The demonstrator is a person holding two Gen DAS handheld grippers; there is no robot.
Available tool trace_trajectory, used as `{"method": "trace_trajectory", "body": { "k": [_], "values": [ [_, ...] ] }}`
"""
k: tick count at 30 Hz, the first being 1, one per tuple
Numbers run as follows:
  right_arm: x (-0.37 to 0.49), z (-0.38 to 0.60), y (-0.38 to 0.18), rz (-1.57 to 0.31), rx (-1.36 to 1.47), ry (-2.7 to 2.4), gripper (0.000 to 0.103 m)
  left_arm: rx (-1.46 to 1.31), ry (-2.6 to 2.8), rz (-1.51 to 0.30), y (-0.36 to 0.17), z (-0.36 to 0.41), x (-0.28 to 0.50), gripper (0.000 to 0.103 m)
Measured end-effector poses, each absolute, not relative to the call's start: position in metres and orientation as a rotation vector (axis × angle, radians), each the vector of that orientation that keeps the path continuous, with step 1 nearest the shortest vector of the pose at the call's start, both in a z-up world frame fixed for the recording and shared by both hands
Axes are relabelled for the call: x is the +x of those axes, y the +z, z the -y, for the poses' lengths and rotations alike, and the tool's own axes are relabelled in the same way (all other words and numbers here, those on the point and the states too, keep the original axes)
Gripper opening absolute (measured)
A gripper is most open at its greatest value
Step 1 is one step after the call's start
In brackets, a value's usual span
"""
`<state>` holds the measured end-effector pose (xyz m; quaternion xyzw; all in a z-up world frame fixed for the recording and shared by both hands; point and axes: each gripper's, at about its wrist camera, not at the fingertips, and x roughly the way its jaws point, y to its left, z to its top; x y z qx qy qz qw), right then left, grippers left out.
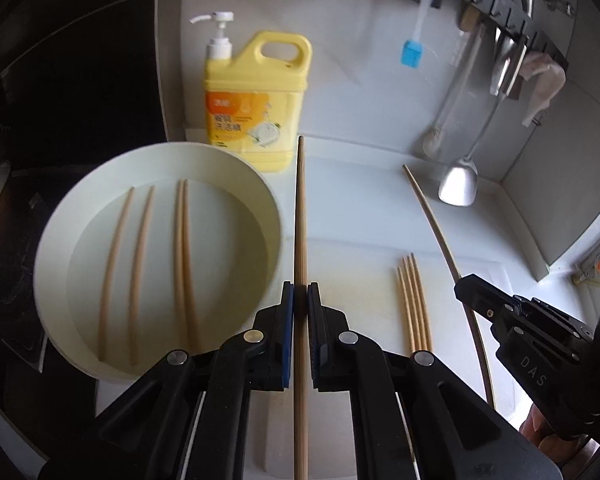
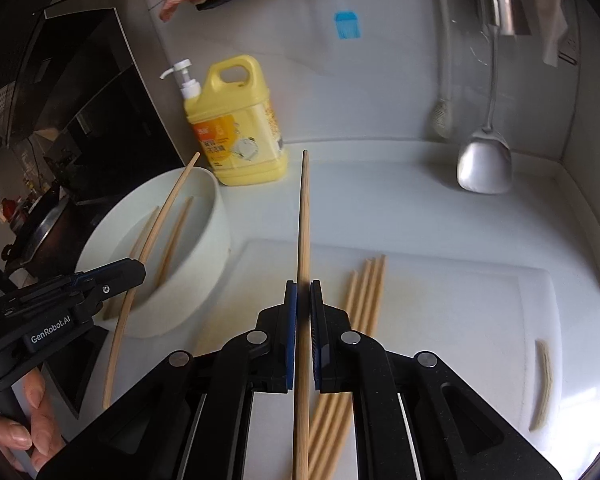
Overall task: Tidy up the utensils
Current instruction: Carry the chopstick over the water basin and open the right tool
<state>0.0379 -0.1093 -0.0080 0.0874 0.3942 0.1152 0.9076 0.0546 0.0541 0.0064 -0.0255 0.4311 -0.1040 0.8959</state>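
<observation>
My left gripper [image 1: 301, 300] is shut on a wooden chopstick [image 1: 301, 216] that points away along its fingers, held just right of a white bowl [image 1: 56, 216]. Several chopsticks [image 1: 182, 264] lie in the bowl. My right gripper [image 2: 303, 300] is shut on another chopstick [image 2: 304, 216], held above a white cutting board [image 2: 460, 320]. Several loose chopsticks [image 2: 366, 292] lie side by side on the board; they also show in the left wrist view [image 1: 414, 304]. The right gripper [image 1: 466, 290] shows at the right of the left wrist view, the left gripper [image 2: 134, 272] at the left of the right wrist view.
A yellow detergent jug [image 1: 256, 104] with a white pump stands behind the bowl. A metal spatula [image 2: 484, 168], a blue silicone brush [image 1: 411, 53] and other tools hang from a wall rail. A black stove [image 2: 80, 120] lies to the left. A short wooden piece [image 2: 544, 384] lies at the board's right edge.
</observation>
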Motion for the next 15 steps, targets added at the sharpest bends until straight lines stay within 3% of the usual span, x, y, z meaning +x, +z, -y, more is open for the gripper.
{"method": "trace_trajectory", "body": {
  "k": [8, 15],
  "values": [
    [0.091, 0.017, 0.012, -0.784, 0.135, 0.374, 0.006, -0.089, -0.103, -0.860, 0.025, -0.143, 0.093, 0.007],
    [0.133, -0.042, -0.002, -0.834, 0.149, 0.417, 0.006, -0.095, -0.066, -0.903, 0.007, -0.192, 0.126, 0.007]
  ]
}}
